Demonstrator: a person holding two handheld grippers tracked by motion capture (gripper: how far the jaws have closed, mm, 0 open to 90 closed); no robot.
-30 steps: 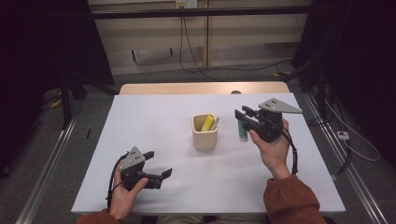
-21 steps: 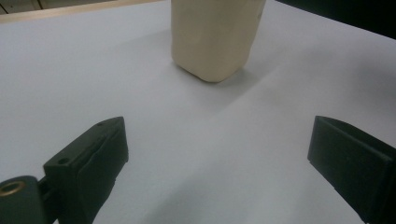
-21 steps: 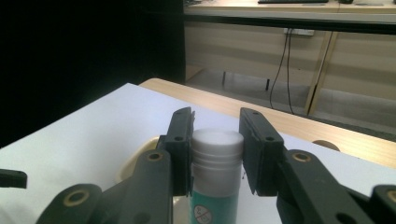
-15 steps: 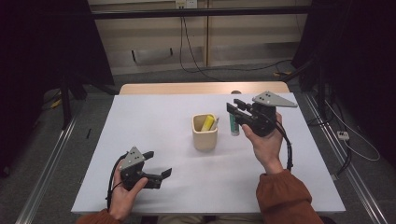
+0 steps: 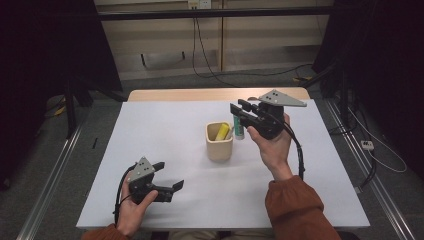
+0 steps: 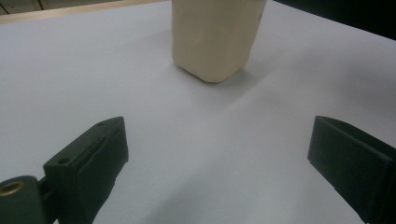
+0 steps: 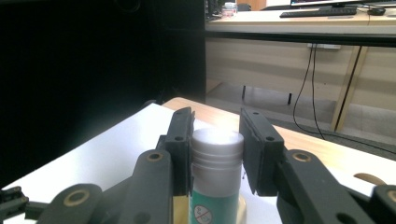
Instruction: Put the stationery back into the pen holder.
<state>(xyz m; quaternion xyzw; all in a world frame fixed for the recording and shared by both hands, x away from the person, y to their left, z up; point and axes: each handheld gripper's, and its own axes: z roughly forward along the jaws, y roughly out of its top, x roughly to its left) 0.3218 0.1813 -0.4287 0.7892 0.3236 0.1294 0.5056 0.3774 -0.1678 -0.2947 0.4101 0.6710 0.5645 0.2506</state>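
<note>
White table [image 5: 165, 135]: green tube [image 7: 215, 186], label unreadable, between right gripper [image 7: 215, 149] jaws.

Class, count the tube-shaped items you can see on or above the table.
2: a yellow tube standing inside the beige cup, and a green tube with a grey cap gripped by the right hand-held gripper. The cup may hide others.

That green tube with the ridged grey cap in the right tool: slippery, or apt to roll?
The green tube looks rigid and smooth, so possibly slippery; the right tool clamps its ridged cap, which probably helps. Round body: likely rolls if laid on the table.
</note>
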